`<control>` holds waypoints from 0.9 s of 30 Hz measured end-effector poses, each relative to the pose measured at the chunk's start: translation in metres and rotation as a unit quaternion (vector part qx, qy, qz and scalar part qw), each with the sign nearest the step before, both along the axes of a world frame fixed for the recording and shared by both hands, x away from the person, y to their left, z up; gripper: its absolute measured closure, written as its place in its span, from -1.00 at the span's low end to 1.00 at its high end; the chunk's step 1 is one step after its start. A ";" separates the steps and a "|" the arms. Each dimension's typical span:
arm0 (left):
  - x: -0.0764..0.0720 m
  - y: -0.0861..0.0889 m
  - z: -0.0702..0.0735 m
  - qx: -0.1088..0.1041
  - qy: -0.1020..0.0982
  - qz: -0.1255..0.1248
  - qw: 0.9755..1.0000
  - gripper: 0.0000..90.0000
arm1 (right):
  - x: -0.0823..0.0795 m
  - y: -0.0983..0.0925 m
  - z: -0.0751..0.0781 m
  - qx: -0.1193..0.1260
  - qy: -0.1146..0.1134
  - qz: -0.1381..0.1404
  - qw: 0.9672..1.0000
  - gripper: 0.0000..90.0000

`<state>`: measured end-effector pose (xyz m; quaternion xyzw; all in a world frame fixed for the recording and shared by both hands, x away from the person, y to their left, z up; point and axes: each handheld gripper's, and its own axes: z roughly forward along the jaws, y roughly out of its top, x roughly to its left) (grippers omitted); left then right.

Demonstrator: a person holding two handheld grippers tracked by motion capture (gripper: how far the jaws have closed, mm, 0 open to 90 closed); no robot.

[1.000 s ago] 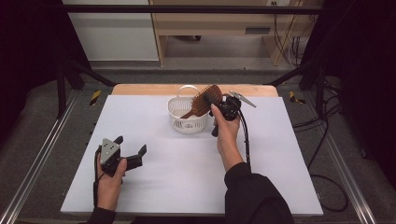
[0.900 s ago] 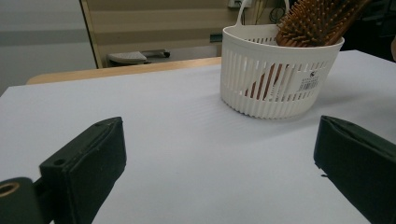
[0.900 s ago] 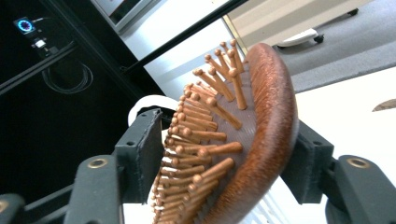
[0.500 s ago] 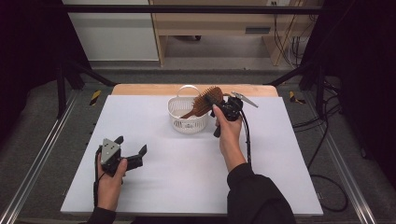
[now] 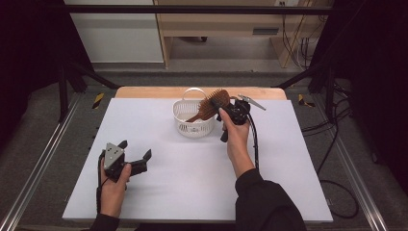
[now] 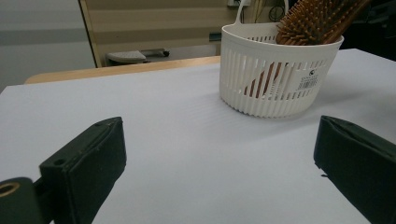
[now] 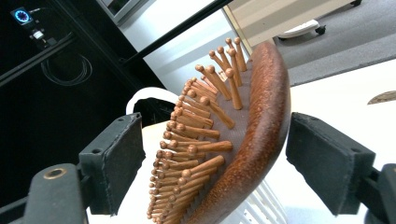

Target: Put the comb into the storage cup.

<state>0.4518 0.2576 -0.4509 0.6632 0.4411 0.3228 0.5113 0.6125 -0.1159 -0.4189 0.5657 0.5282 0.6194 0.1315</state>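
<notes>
One stiff, light-looking wooden hairbrush (image 5: pixel 211 106) leans handle-down in the single white slatted basket (image 5: pixel 192 126) at the desk's (image 5: pixel 192 192) far middle, best taken across its hard back edge, where the right gripper (image 7: pixel 212 154) straddles its head with fingers apart, not pressing, while the left gripper (image 5: pixel 137 163) sits wide open and empty.

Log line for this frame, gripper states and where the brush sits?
left gripper: open, holds nothing | right gripper: open, jaws astride hairbrush head | hairbrush: handle down in white basket

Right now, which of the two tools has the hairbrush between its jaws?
The right tool, up at the white basket, straddles the wooden hairbrush; the left tool is open over bare table.
</notes>
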 end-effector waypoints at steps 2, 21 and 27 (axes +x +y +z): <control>0.000 0.000 0.000 0.001 0.000 0.000 1.000 -0.94 | 0.000 0.000 0.000 -0.003 -0.001 0.000 1.000 -0.58; 0.000 0.000 0.000 0.001 0.000 -0.001 1.000 -0.94 | -0.003 -0.006 0.004 -0.054 -0.010 -0.013 0.998 -0.66; 0.000 0.000 0.000 0.001 -0.001 0.000 1.000 -0.94 | -0.006 -0.010 0.007 -0.065 -0.012 -0.015 0.998 -0.68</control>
